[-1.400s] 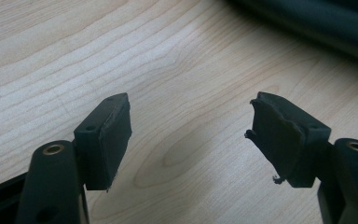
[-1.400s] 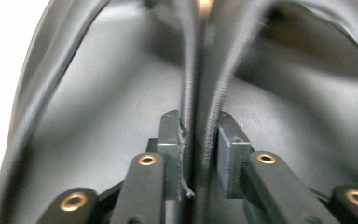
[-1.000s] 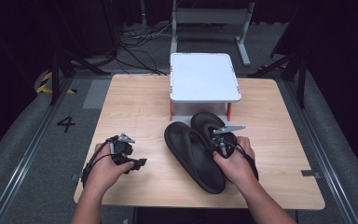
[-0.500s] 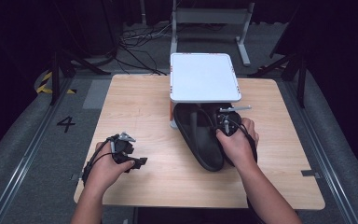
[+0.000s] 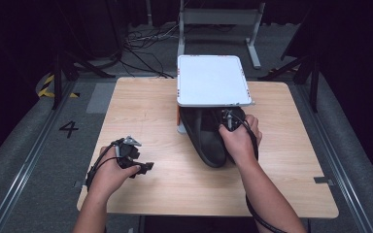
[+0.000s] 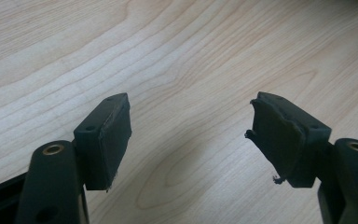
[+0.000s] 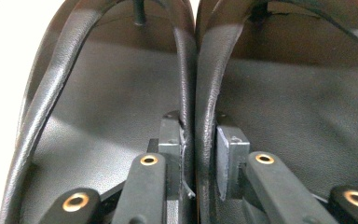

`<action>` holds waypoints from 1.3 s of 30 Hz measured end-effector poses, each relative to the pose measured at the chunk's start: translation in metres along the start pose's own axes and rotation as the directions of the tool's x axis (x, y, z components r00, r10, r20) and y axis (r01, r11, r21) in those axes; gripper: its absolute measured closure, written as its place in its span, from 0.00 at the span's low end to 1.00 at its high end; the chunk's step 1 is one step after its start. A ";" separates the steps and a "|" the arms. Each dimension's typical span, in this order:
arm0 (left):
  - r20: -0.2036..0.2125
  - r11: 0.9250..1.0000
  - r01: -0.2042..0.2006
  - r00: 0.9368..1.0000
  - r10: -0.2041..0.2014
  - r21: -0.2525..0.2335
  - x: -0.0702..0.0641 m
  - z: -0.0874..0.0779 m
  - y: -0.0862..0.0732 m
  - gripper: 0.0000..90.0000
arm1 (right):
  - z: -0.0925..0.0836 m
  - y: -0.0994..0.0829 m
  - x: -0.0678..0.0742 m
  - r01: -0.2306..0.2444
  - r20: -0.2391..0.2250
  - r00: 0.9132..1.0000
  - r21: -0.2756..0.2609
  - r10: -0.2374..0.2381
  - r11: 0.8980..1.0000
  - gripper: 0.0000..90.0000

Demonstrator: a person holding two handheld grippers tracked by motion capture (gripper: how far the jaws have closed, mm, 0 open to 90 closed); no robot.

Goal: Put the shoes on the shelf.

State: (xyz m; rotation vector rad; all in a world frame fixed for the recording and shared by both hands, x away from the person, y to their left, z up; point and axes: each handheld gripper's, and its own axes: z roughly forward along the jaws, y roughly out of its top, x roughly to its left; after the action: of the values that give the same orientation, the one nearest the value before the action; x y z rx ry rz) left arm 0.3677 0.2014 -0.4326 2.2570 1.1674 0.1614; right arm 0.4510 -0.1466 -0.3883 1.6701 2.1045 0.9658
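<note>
On the bench (image 5: 145, 111), a raised tray (image 5: 212, 80) stands at the far middle edge. The pair of sandals (image 5: 209, 138) lies side by side just before it, toes tucked beneath it. The left gripper (image 5: 138, 162) sits well apart at the near left, the right gripper (image 5: 230, 121) on the sandals.

Pair of black flip-flops (image 5: 209, 141), side by side and touching along their inner edges, soles down on the wooden table. Toe ends are tucked under the white raised platform (image 5: 212, 80), heels sticking out toward the person. Close up, both show smooth dark footbeds (image 7: 107, 88) and glossy straps (image 7: 186, 79) pressed together.
</note>
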 end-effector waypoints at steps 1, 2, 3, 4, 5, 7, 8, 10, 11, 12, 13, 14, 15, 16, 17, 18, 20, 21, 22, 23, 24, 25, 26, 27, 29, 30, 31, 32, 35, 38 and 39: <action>0.001 1.000 0.003 1.000 -0.003 -0.001 0.000 0.000 0.000 0.33 | 0.001 0.001 -0.001 -0.003 0.008 1.000 -0.008 0.003 1.000 0.85; 0.001 1.000 0.001 1.000 -0.001 -0.003 0.001 -0.001 0.000 0.33 | 0.003 0.003 -0.001 -0.005 0.018 1.000 -0.012 0.005 1.000 0.85; 0.001 1.000 0.000 1.000 0.000 -0.004 0.000 -0.001 0.000 0.33 | 0.004 0.004 -0.001 -0.007 0.028 1.000 -0.015 0.007 1.000 0.85; 0.000 1.000 0.000 1.000 0.000 -0.005 0.000 -0.001 0.000 0.33 | 0.008 0.005 -0.001 -0.008 0.040 0.999 -0.013 0.008 1.000 0.85; 0.006 1.000 -0.001 1.000 0.001 -0.008 -0.001 -0.001 0.001 0.33 | 0.011 0.005 0.000 -0.012 0.041 0.999 -0.011 0.012 1.000 0.85; 0.006 1.000 -0.002 1.000 0.002 -0.009 -0.002 -0.001 0.001 0.33 | 0.018 0.006 0.000 -0.015 0.052 0.999 -0.005 0.016 1.000 0.85; 0.005 1.000 -0.004 1.000 0.004 -0.010 -0.002 -0.001 0.001 0.33 | 0.021 0.007 0.001 -0.014 0.056 0.998 -0.009 0.015 1.000 0.85; 0.006 1.000 -0.004 1.000 0.004 -0.009 -0.001 -0.001 0.001 0.33 | 0.025 0.008 0.002 -0.010 0.065 0.998 -0.016 0.011 1.000 0.85; 0.007 1.000 0.001 1.000 -0.001 -0.007 -0.001 -0.002 0.001 0.33 | 0.028 0.009 0.002 -0.011 0.066 0.998 -0.021 0.012 1.000 0.85; 0.007 1.000 0.001 1.000 -0.001 -0.007 -0.001 -0.002 0.001 0.33 | 0.028 0.009 0.002 -0.011 0.066 0.998 -0.021 0.012 1.000 0.85; 0.004 1.000 0.000 1.000 0.000 -0.011 0.000 -0.003 0.002 0.33 | 0.031 0.010 0.003 -0.022 0.069 0.997 -0.035 0.025 0.999 0.85; 0.002 1.000 0.000 1.000 0.001 -0.017 0.001 -0.003 0.002 0.33 | 0.033 0.011 0.002 -0.032 0.070 0.997 -0.046 0.035 0.998 0.85; 0.004 1.000 0.000 1.000 0.000 -0.020 0.000 -0.003 0.002 0.33 | 0.034 0.012 0.002 -0.044 0.065 0.997 -0.052 0.048 0.998 0.85; 0.005 1.000 -0.003 1.000 0.003 -0.020 0.001 -0.004 0.003 0.33 | 0.036 0.012 0.002 -0.052 0.062 0.996 -0.064 0.056 0.997 0.85; 0.007 1.000 -0.005 1.000 0.005 -0.029 0.001 -0.005 0.003 0.33 | 0.038 0.012 0.003 -0.053 0.063 0.996 -0.073 0.058 0.996 0.85; 0.009 1.000 -0.006 1.000 0.006 -0.028 0.001 -0.005 0.003 0.33 | 0.042 0.012 0.004 -0.042 0.069 0.996 -0.092 0.049 0.995 0.84; 0.007 1.000 -0.002 1.000 0.002 -0.028 0.000 -0.005 0.004 0.33 | 0.047 0.011 0.006 -0.005 0.081 0.997 -0.131 0.016 0.991 0.75; 0.008 1.000 -0.010 1.000 0.010 -0.029 0.000 -0.005 0.006 0.33 | 0.050 0.009 0.005 0.013 0.065 0.998 -0.190 0.000 0.982 0.59; 0.013 0.999 -0.009 1.000 0.009 -0.033 0.000 -0.004 0.006 0.33 | 0.052 0.007 0.005 0.012 0.050 0.999 -0.225 -0.001 0.974 0.52; 0.016 0.999 -0.013 1.000 0.014 -0.031 -0.001 -0.003 0.007 0.33 | 0.051 0.005 0.003 0.022 0.050 0.999 -0.233 -0.011 0.972 0.52; 0.012 0.999 -0.021 1.000 0.022 -0.027 -0.001 -0.002 0.008 0.33 | 0.049 0.003 0.001 0.030 0.047 0.999 -0.234 -0.019 0.972 0.50; 0.016 1.000 -0.020 1.000 0.020 -0.021 -0.002 0.000 0.009 0.33 | 0.046 0.001 -0.001 0.035 0.045 0.999 -0.239 -0.025 0.970 0.48; 0.020 0.999 -0.022 1.000 0.023 -0.024 -0.003 0.001 0.010 0.33 | 0.043 0.000 -0.003 0.040 0.041 0.999 -0.248 -0.031 0.968 0.48; 0.020 0.999 -0.022 1.000 0.023 -0.024 -0.003 0.001 0.010 0.33 | 0.043 0.000 -0.003 0.040 0.041 0.999 -0.248 -0.031 0.968 0.48; 0.021 0.999 -0.036 0.999 0.036 -0.020 -0.005 0.002 0.013 0.33 | 0.034 -0.002 -0.007 0.047 0.030 0.999 -0.260 -0.041 0.964 0.45; 0.022 0.999 -0.044 0.999 0.044 -0.022 -0.006 0.002 0.014 0.33 | 0.031 -0.003 -0.009 0.049 0.025 0.999 -0.266 -0.044 0.963 0.45; 0.022 0.999 -0.045 0.999 0.045 -0.022 -0.008 0.002 0.016 0.33 | 0.025 -0.004 -0.012 0.058 0.018 0.998 -0.272 -0.055 0.961 0.44; 0.021 0.998 -0.047 0.999 0.048 -0.029 -0.010 0.002 0.017 0.33 | 0.020 -0.005 -0.014 0.056 0.007 0.998 -0.275 -0.057 0.960 0.44; 0.033 0.996 -0.070 0.997 0.072 -0.052 -0.018 0.003 0.024 0.35 | -0.003 -0.012 -0.027 0.078 -0.014 0.996 -0.294 -0.086 0.952 0.47; 0.036 0.994 -0.088 0.995 0.090 -0.066 -0.026 0.004 0.031 0.36 | -0.020 -0.023 -0.037 0.100 -0.010 0.994 -0.304 -0.108 0.947 0.51; 0.039 0.993 -0.096 0.994 0.098 -0.065 -0.028 0.003 0.033 0.37 | -0.025 -0.029 -0.041 0.119 -0.011 0.992 -0.303 -0.128 0.946 0.52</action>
State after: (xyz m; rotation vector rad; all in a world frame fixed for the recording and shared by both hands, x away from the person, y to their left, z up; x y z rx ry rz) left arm 0.3751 0.1636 -0.4132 2.2513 1.0175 0.1855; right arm 0.4264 -0.1962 -0.3958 1.3649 1.9355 1.2085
